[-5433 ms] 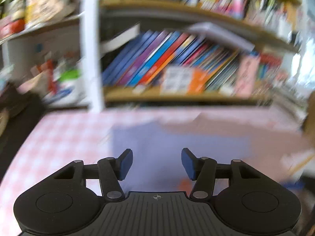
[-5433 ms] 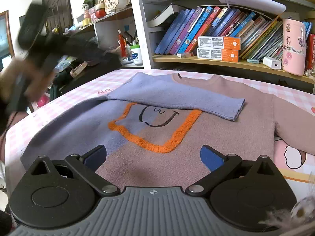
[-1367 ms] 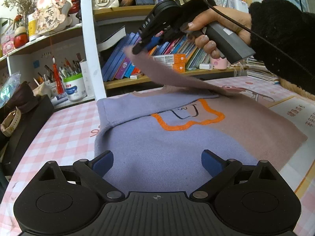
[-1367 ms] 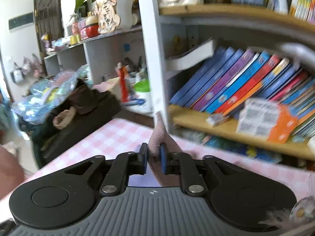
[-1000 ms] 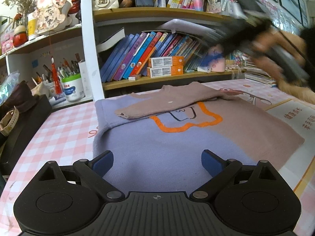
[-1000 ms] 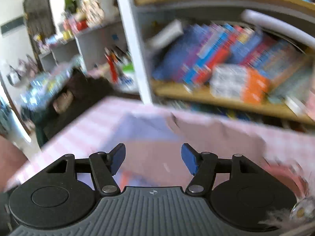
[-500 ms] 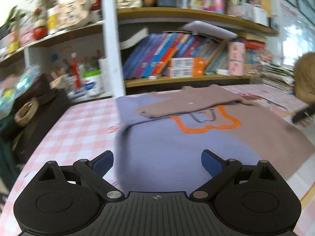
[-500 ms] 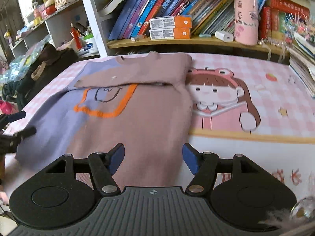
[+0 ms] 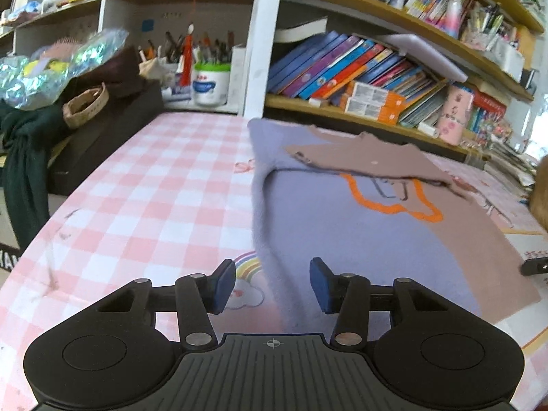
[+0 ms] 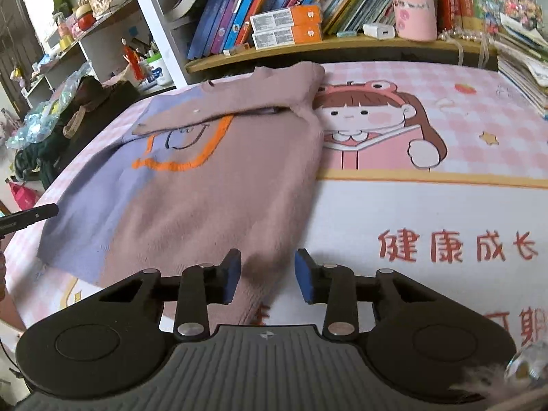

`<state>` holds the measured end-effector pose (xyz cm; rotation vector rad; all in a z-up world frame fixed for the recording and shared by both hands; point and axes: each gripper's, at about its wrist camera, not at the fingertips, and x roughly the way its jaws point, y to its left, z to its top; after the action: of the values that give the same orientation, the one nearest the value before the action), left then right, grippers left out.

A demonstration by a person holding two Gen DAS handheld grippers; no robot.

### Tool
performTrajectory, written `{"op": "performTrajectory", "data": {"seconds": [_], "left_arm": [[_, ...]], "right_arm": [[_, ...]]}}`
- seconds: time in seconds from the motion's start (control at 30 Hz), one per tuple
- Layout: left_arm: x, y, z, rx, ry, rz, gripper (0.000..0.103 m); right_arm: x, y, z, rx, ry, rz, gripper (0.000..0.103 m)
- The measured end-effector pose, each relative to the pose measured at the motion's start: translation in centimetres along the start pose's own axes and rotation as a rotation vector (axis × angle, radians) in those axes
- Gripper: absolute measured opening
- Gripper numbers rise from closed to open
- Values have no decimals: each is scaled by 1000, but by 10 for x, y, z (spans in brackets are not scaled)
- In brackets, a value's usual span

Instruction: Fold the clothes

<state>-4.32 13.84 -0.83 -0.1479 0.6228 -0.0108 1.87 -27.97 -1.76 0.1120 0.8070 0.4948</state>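
A pink-and-white checked tablecloth [image 10: 479, 109] covers the table; on its right half is printed a cartoon girl [image 10: 370, 126] in a frog hat, and below her, near the right gripper, four large red characters read 健康成长 [image 10: 455, 245]. At the far side runs a bookshelf [image 10: 342, 46] of slanted books, with two stacked orange-and-white boxes [image 10: 286, 29] whose print is too small to read and a pink tumbler [image 10: 414, 3] covered in stickers.

The sweater [image 10: 212, 185] lies flat on the left half of the cloth, half lilac and half dusty pink, with an orange outline and a drawn smile on its chest. Both sleeves are folded across the upper chest, the pink one on top.

The right gripper [image 10: 265, 275] sits at the near pink hem corner, its jaws closing with the fabric edge between the blue pads, which do not yet press it. The left gripper [image 9: 272, 284] is at the near lilac side edge, jaws likewise closing, the sweater's edge between them and not pinched. In the right wrist view its black tip shows at the far left.
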Motion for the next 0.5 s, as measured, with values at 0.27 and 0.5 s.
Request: {"op": "performTrajectory", "data": {"seconds": [0.27,0.5], "left_arm": [[6,4,-1,-42,35,-12,27],[2,5,25,-133,-2,-185,5]], "right_arm": [[3,-2,-1,14,-9,48,29],[0,-7,11,90,-61,168,12]]}}
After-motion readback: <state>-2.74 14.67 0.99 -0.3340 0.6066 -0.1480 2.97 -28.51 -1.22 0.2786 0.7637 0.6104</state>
